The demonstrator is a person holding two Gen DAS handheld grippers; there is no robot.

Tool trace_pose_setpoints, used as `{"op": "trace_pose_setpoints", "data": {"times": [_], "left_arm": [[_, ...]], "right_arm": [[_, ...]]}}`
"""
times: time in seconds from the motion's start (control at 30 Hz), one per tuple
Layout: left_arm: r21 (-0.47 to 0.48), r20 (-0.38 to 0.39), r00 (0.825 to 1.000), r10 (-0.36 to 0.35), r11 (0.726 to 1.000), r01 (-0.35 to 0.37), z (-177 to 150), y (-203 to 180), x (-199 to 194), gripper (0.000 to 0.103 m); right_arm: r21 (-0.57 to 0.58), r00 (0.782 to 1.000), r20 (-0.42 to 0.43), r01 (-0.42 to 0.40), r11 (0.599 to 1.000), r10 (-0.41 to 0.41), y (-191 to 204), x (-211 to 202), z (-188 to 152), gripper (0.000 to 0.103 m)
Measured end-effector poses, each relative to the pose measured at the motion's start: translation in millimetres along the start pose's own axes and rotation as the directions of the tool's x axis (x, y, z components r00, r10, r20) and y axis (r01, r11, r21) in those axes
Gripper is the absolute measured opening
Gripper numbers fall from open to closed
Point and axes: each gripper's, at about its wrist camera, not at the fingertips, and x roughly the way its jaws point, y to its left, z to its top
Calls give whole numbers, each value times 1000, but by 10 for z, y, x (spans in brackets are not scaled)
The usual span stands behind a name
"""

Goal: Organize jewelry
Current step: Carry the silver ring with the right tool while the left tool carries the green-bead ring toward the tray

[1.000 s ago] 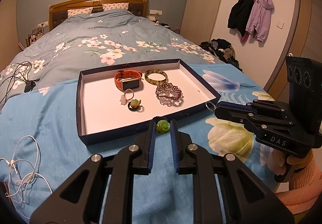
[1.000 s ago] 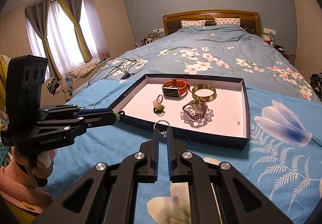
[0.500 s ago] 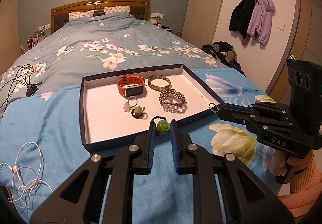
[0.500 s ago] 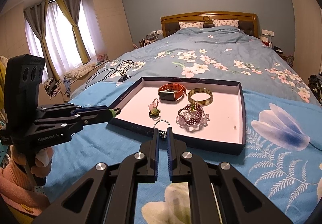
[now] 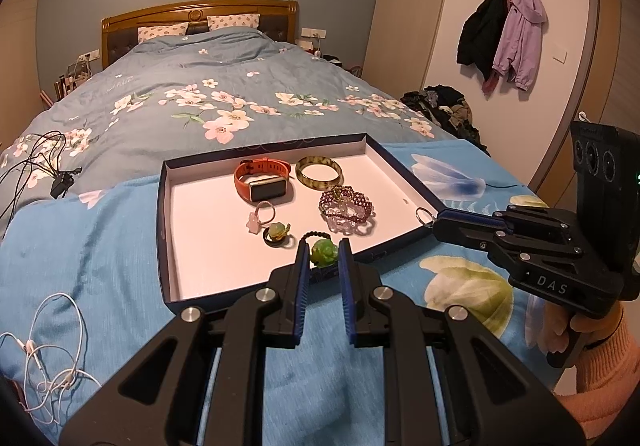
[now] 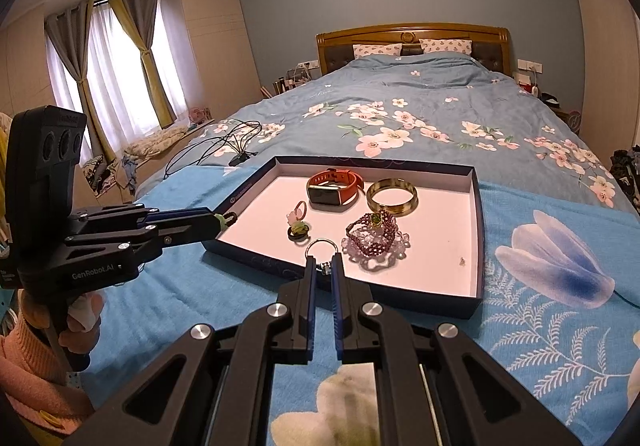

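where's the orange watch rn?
In the tray on the bed, toward its far wall: the orange watch lies just left of the green bangle, beyond the pink ring, in both wrist views.

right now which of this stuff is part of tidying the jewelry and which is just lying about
Part of the job:
- tray
- orange watch
- bangle
- beaded bracelets
- two rings
- green charm in left gripper
- silver ring in right gripper

Lying about:
- white earphones
- black cables
- hanging jackets
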Motion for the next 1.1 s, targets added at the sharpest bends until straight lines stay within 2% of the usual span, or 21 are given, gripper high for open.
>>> {"op": "trace_pose_setpoints", "data": {"times": [1.1], "left_arm": [[-5, 10, 999, 32, 999, -32, 152, 123, 212, 15]], "right_arm": [[-2, 999, -22, 29, 1000, -29, -119, 318, 178, 6]]}}
